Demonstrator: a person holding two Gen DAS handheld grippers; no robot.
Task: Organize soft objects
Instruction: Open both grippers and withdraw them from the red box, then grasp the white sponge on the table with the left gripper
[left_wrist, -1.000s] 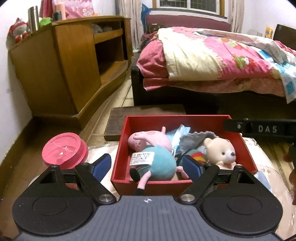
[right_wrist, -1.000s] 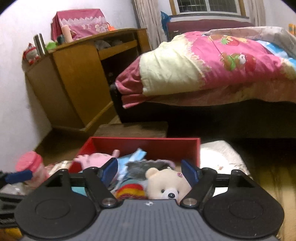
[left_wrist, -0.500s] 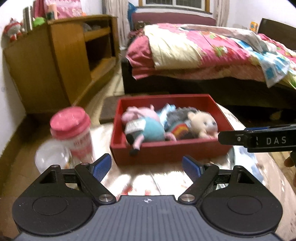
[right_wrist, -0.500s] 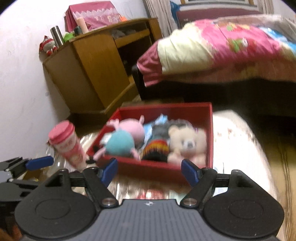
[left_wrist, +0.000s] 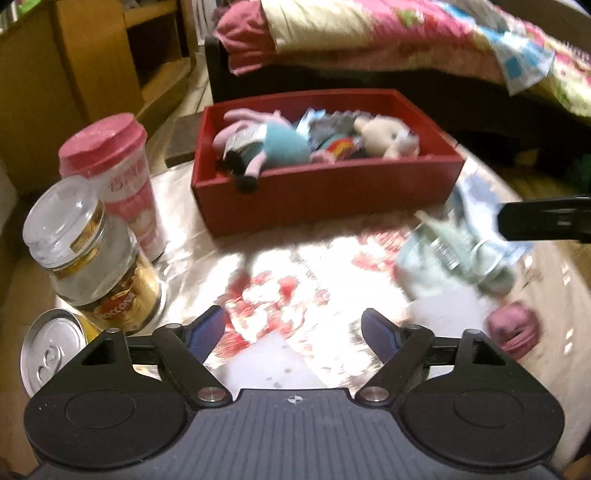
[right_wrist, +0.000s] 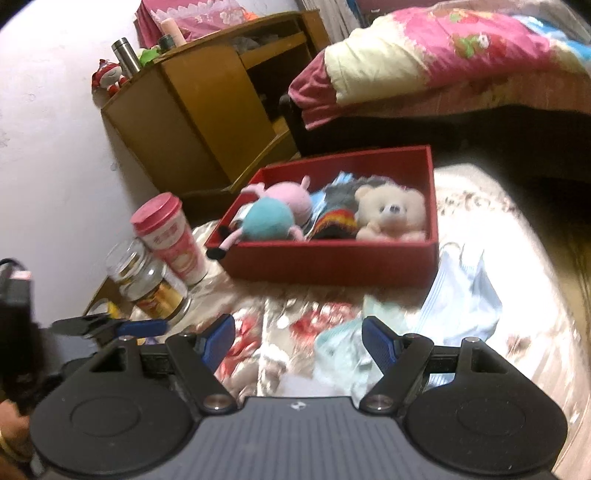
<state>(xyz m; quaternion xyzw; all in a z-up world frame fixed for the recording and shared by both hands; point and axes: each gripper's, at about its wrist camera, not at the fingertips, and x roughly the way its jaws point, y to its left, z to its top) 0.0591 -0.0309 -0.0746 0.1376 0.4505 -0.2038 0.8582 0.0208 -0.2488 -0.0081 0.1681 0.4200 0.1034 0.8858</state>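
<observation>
Pale cloth (right_wrist: 373, 343) between right gripper (right_wrist: 300, 341) fingers, both grippers' fingers spread, empty

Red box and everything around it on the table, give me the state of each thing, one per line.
Red box: open-topped, holding plush toys.
Cream teddy bear: in the box, at its right end.
Pink pig plush in teal dress: in the box, one leg over the front wall.
Pink-lidded cup: upright, lid on.
Glass jar: upright, lidded.
Light-blue cloth: crumpled on the table, outside the box.
Left gripper: open, empty.
Right gripper: open, empty.
</observation>
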